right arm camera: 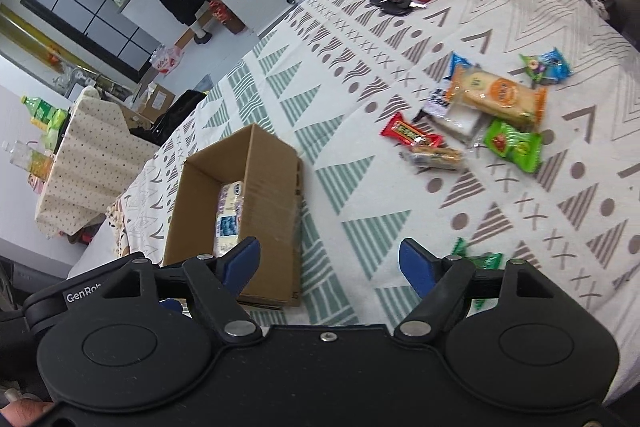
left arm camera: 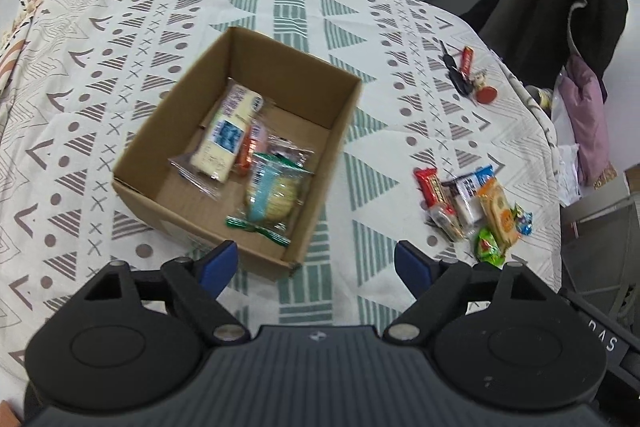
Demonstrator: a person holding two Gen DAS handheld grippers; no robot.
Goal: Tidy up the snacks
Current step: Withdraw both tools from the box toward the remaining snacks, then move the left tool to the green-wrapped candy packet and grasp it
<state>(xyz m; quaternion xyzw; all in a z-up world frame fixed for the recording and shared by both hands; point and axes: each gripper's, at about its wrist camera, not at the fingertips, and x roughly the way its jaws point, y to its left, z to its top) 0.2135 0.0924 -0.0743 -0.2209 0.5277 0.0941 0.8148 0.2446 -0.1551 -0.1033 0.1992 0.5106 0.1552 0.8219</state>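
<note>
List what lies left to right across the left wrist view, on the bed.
cardboard box → red candy bar → orange cracker pack → small blue candy; farther back, the keys fall between box and bar.

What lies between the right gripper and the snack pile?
Nothing visible. Only bare patterned cloth lies between the open right gripper and the snack pile; the box sits off to its left.

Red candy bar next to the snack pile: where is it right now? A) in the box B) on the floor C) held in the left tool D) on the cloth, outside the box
D: the red candy bar lies on the cloth at the edge of the loose pile, apart from the box; both tools are open and empty.
</note>
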